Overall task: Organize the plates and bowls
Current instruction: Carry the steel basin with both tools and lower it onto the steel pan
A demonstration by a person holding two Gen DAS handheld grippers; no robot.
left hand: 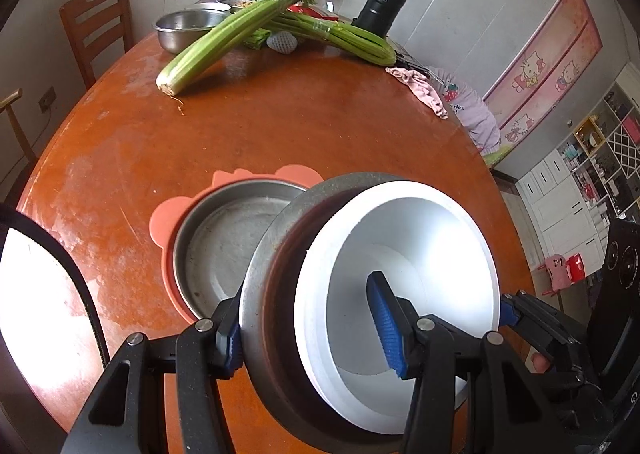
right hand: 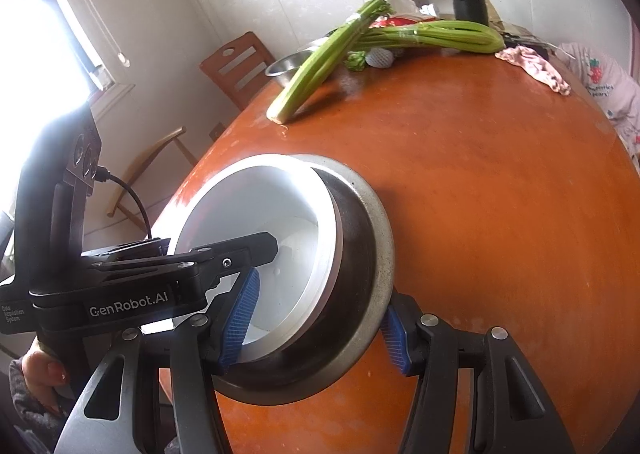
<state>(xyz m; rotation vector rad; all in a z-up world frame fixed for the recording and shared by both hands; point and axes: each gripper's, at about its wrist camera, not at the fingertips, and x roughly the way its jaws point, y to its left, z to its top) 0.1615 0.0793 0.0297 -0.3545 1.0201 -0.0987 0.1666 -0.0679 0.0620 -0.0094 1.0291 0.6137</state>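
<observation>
A stack of a white bowl (left hand: 420,238) nested in a dark metal bowl (left hand: 264,266) is held tilted above the table. My left gripper (left hand: 312,338) is shut on the stack's rim, one blue pad inside the white bowl. My right gripper (right hand: 316,322) is shut on the opposite rim of the same stack (right hand: 360,254), white bowl (right hand: 260,206) facing left. A shallow steel plate (left hand: 224,250) lies on an orange mat (left hand: 164,222) just behind the stack.
Round orange-brown table (right hand: 500,194). At its far side lie celery bunches (left hand: 224,38), a steel basin (left hand: 184,26), a black flask (left hand: 380,6), a pink cloth (left hand: 424,88). A wooden chair (left hand: 100,26) stands at the far left.
</observation>
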